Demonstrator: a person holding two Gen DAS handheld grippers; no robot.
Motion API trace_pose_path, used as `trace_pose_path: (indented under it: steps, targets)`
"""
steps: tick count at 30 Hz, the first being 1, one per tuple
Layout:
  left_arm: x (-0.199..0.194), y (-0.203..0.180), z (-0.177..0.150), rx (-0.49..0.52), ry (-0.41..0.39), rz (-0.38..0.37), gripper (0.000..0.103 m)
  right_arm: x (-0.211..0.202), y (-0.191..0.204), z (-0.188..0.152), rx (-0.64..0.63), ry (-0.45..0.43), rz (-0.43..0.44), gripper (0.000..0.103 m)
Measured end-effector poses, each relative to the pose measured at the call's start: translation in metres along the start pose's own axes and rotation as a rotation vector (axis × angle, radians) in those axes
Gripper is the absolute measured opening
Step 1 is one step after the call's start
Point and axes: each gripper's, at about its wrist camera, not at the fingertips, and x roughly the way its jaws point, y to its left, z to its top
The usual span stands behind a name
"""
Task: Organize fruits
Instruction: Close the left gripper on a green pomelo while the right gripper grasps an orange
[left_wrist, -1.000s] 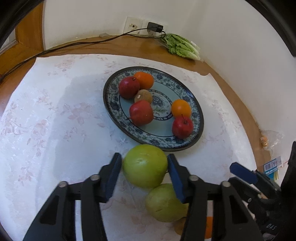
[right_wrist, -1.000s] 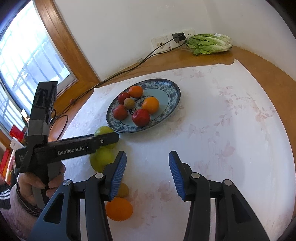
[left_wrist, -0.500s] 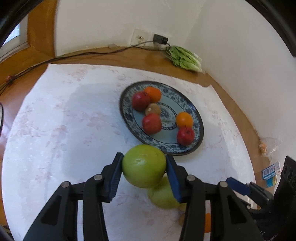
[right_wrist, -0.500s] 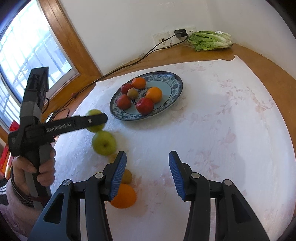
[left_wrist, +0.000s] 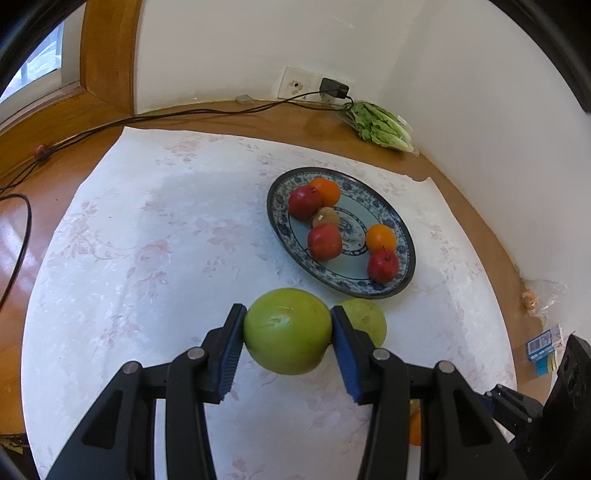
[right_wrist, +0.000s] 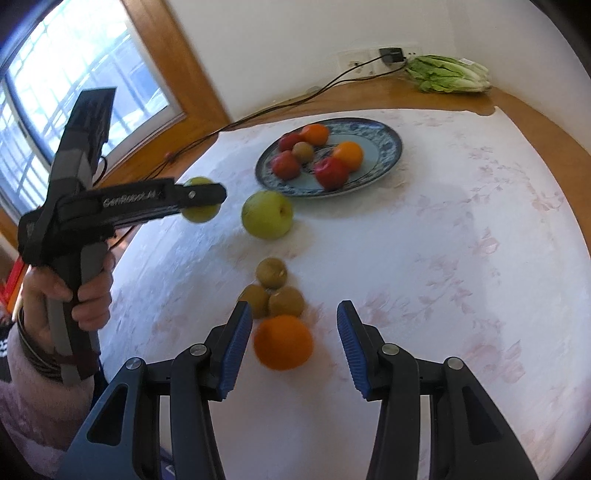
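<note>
Left gripper (left_wrist: 288, 332): blue pads clamped on both sides of a green apple (left_wrist: 287, 330), carried above the floral tablecloth (left_wrist: 147, 258), short of the plate. From the right wrist view, same gripper seen side-on, held in a hand (right_wrist: 70, 295), the apple partly hidden behind its finger.

Second green apple (right_wrist: 267, 214): resting on the cloth just beside the near rim of the blue-patterned plate (left_wrist: 402, 236); whether it touches the rim cannot be told.

On the plate: three red apples, two oranges and one kiwi (left_wrist: 325, 218). Red apple (left_wrist: 304, 202) at the far side touching an orange (left_wrist: 325, 191); another red apple (left_wrist: 324, 242) near the middle; a third (left_wrist: 383, 266) at the near edge, next to the other orange (left_wrist: 381, 237).

Right gripper (right_wrist: 294, 345): jaws wide apart, holding nothing, low over the cloth. Loose orange (right_wrist: 283, 342) lying between its pads, nearer the left one, apparently not touched by either. Just beyond, three kiwis (right_wrist: 271, 272) clustered together on the cloth.

Behind, on the wooden tabletop (left_wrist: 92, 122): bagged lettuce (left_wrist: 380, 127) by the wall, near a plugged-in charger (left_wrist: 334, 88) with its cable running off to the left.
</note>
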Motion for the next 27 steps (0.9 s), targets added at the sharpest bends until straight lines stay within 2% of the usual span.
trace_pose_path:
  steps: [9,16,20,27]
  targets:
    - [-0.006,0.003,-0.003,-0.008,-0.008,0.016,0.048,0.009,0.015,-0.008,-0.083,0.040,-0.018,0.049]
    - [-0.006,0.002,-0.003,-0.007,-0.006,0.016,0.048,0.014,0.010,-0.010,-0.073,0.060,-0.012,0.049]
    - [-0.007,0.000,-0.002,-0.001,-0.009,0.015,0.048,0.017,0.009,-0.010,-0.072,0.065,-0.007,0.038]
    - [-0.009,-0.005,0.000,0.007,-0.018,0.006,0.048,0.010,0.007,-0.007,-0.079,0.045,0.023,0.037]
